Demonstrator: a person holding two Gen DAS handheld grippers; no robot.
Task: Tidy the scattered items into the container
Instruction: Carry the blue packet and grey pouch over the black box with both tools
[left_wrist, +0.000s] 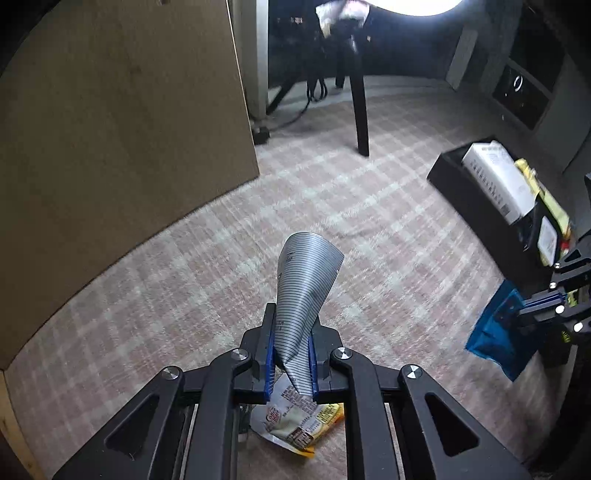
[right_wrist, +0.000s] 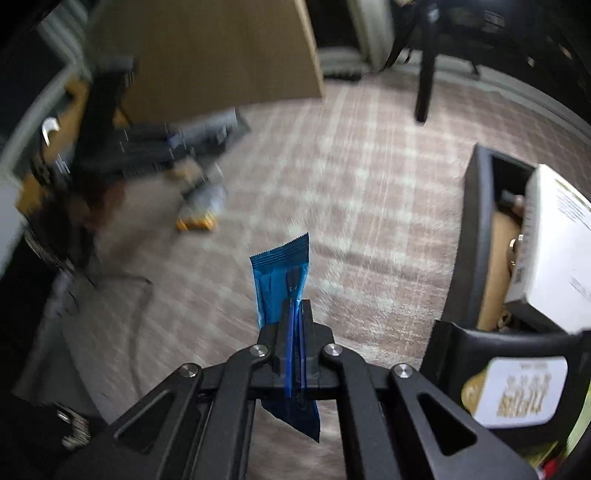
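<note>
Two tongs are in use, each clamped on one packet. The left tongs (left_wrist: 291, 354) grip one silver striped sachet (left_wrist: 304, 280), whose printed lower end hangs below the pads. The right tongs (right_wrist: 295, 332) are closed tight on one blue packet (right_wrist: 282, 280); its serrated top edge stands above the pads and its lower end pokes out beneath them.

One black container (right_wrist: 476, 229) sits on the checked carpet (left_wrist: 369, 221), to the right of both tongs. It holds one large white box (left_wrist: 495, 181), at least one yellow packet (left_wrist: 546, 192) and one white-and-gold packet (right_wrist: 517, 391); other contents are cut off by the frame edge or hidden behind the box.

One loose yellow-and-white packet (left_wrist: 299, 424) lies on the carpet left of the container, directly below the left tongs and partly covered by them. In the right wrist view this area is motion-blurred.

One brown panel (left_wrist: 122, 147) stands far left of the container. One dark furniture leg (left_wrist: 360, 110) stands on the carpet beyond it.
</note>
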